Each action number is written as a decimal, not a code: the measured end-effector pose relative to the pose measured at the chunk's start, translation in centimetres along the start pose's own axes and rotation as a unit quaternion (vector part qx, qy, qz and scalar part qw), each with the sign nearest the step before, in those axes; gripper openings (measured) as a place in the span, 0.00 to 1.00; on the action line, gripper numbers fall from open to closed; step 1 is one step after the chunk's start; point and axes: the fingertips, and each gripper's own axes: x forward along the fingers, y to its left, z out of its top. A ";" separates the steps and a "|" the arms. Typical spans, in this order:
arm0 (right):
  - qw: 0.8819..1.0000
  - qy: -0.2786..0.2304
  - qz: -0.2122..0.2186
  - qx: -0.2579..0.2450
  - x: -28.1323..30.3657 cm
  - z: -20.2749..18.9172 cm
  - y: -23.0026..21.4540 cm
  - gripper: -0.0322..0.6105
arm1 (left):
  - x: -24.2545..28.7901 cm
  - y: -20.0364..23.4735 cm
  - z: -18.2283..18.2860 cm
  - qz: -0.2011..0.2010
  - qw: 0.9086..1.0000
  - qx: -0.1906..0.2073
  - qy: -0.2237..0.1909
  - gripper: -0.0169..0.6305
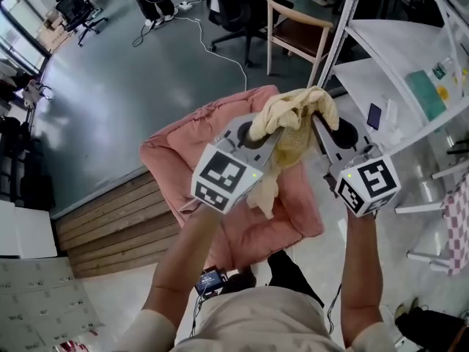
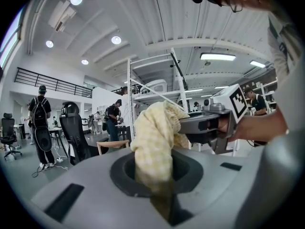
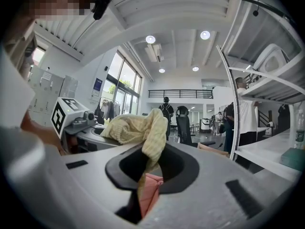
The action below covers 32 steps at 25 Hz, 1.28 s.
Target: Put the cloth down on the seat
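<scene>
A pale yellow cloth hangs bunched in the air between my two grippers, above a pink cushioned seat. My left gripper is shut on the cloth's left part, and a loose tail droops from it toward the cushion. My right gripper is shut on the right part. In the left gripper view the cloth rises out of the closed jaws, with the right gripper beside it. In the right gripper view the cloth drapes over the jaw slot, and the pink seat shows below through the gap.
A wooden chair and a black office chair stand beyond the seat. White shelving runs along the right. A wooden plank platform lies to the left, and a white cable crosses the floor. People stand in the background.
</scene>
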 end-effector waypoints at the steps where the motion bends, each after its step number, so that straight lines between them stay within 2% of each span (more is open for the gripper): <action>1: 1.000 0.002 -0.001 0.001 0.5 -0.4 -0.3 0.11 | 0.3 0.4 -0.4 0.001 1.000 -0.002 0.002 0.09; 14: 0.999 0.027 -0.009 0.019 5.9 -6.9 -4.5 0.11 | 5.7 4.6 -6.2 0.014 0.999 -0.015 0.032 0.09; 23: 0.999 0.048 -0.008 0.024 8.8 -12.4 -6.8 0.11 | 9.3 6.3 -11.4 0.020 0.998 -0.028 0.052 0.09; 32: 0.997 0.065 -0.007 0.030 11.7 -18.5 -8.8 0.12 | 12.5 7.7 -17.1 0.029 0.996 -0.023 0.077 0.09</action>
